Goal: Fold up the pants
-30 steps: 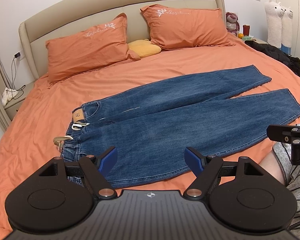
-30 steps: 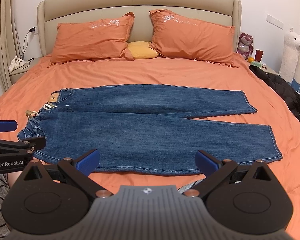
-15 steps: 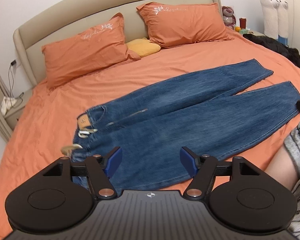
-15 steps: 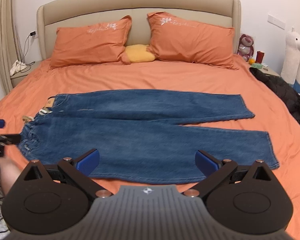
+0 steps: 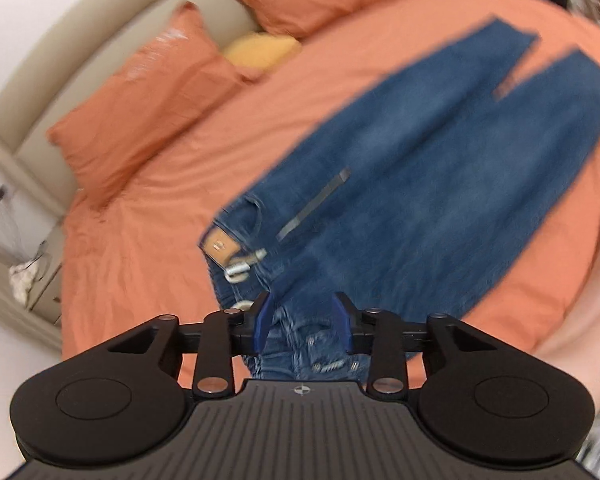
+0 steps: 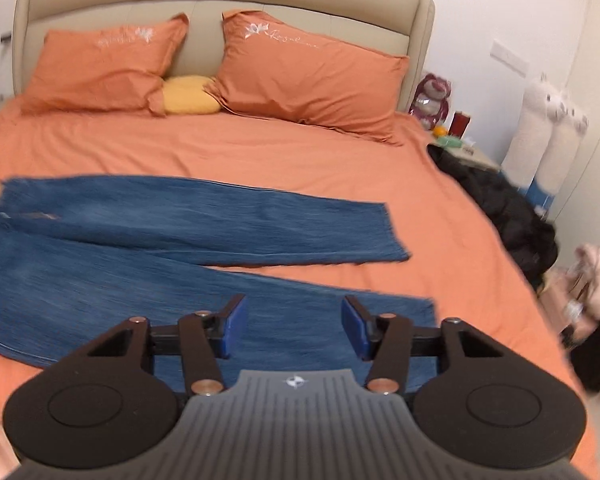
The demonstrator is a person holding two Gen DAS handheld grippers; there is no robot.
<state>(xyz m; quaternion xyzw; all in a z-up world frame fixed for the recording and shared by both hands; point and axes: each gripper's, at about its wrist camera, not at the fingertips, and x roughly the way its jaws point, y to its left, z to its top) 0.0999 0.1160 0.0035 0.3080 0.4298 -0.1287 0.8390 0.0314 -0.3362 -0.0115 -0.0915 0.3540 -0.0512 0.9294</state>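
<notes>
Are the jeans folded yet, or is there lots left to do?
Nearly all is left. The jeans lie flat and unfolded on the bed, both legs spread apart. In hand: the left gripper is open at the waistband, and the right gripper is open over the near leg's hem. Neither grips cloth yet. Every fold remains.

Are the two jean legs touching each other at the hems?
Apart. In the right wrist view, orange bedsheet shows between the far leg's hem and the near leg's hem.

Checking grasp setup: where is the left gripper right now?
In the left wrist view, the left gripper is over the jeans' waistband, open, near the tan patch.
</notes>
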